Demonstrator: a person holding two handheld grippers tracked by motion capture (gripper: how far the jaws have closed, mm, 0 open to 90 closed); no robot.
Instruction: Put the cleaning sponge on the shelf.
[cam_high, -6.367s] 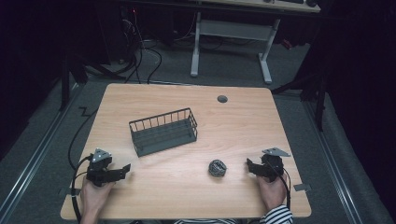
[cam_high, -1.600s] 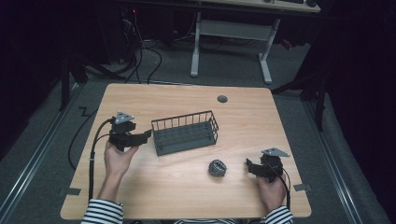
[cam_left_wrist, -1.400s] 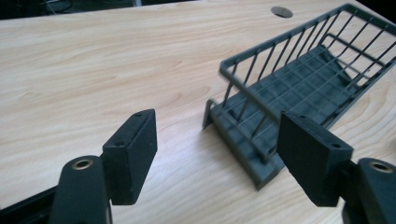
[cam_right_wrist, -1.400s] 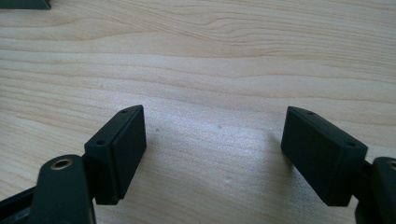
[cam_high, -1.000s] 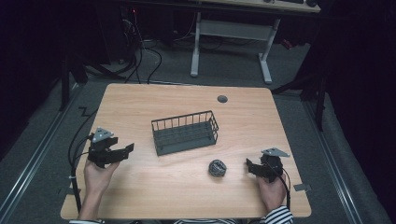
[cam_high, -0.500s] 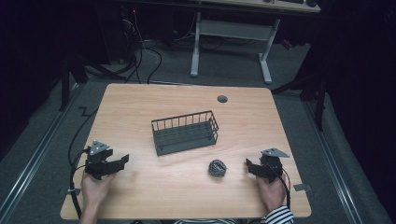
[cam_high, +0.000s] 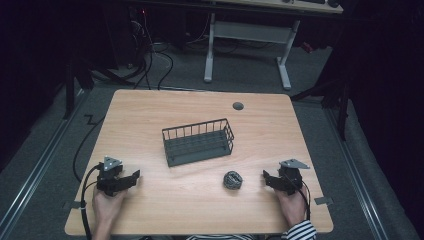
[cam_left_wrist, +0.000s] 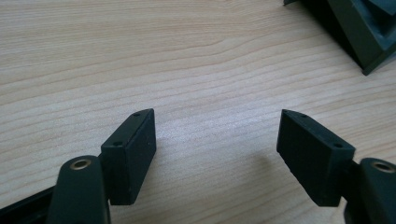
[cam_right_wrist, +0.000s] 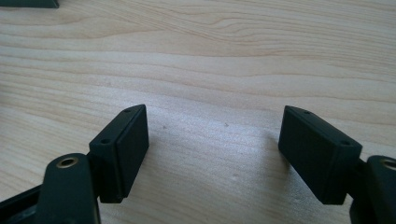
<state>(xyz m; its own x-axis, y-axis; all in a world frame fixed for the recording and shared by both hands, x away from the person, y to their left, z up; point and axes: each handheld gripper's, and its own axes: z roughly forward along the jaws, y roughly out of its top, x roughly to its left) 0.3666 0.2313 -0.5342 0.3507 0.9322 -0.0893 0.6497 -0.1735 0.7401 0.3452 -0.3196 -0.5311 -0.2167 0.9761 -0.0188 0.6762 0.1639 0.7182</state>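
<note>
1. The left gripper (cam_high: 134, 176), at the lower left of the high view, has its jaws wide apart and holds nothing.
2. The right gripper (cam_high: 265, 176), lower right, gapes equally empty.
3. The dark grey wire basket (cam_high: 198, 141) stands mid-frame on the pale wooden table (cam_high: 150, 115), with the crumpled grey metal scouring ball (cam_high: 232, 180) just left of the right gripper.

High view looks forward-down over whole tabletop (cam_high: 150, 115); both gripper views sit low, close, sharing that wood surface.

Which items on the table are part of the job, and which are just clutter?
In play: wire basket; steel-wool-like scrubber ball, nearest the right gripper; left gripper, jaws open.

Lying about: round grommet in the table; floor cables.
</note>
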